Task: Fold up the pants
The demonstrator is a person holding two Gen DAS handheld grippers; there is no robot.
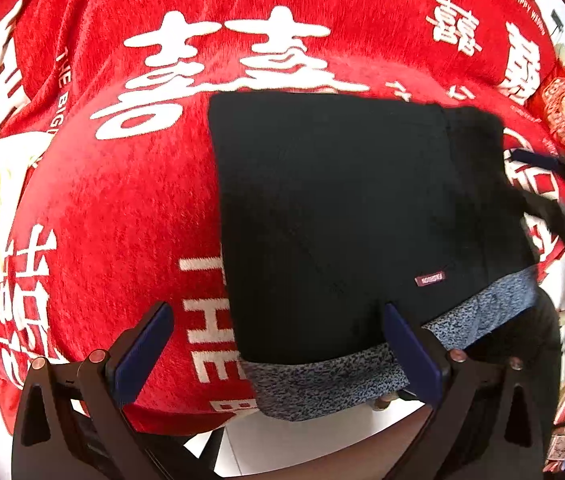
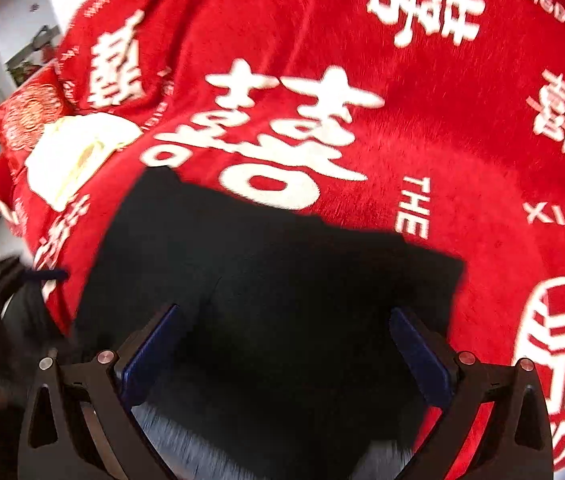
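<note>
Two grippers hang over a red blanket (image 1: 122, 208) printed with white characters, where the dark pants (image 1: 342, 208) lie folded into a flat rectangle. From the left wrist view, the left gripper (image 1: 278, 354) stands wide open and empty, its left finger over bare blanket and its right finger over the pants' speckled grey waistband (image 1: 322, 384). Further right, the right gripper (image 2: 288, 354) is likewise spread wide and grips nothing, with the pants (image 2: 282, 280) spanning the gap between its blue fingers (image 2: 418, 354).

Both wrist views look forward and down from close above the near edge of the red blanket (image 1: 122, 200); both share the folded pants (image 1: 342, 208).
</note>
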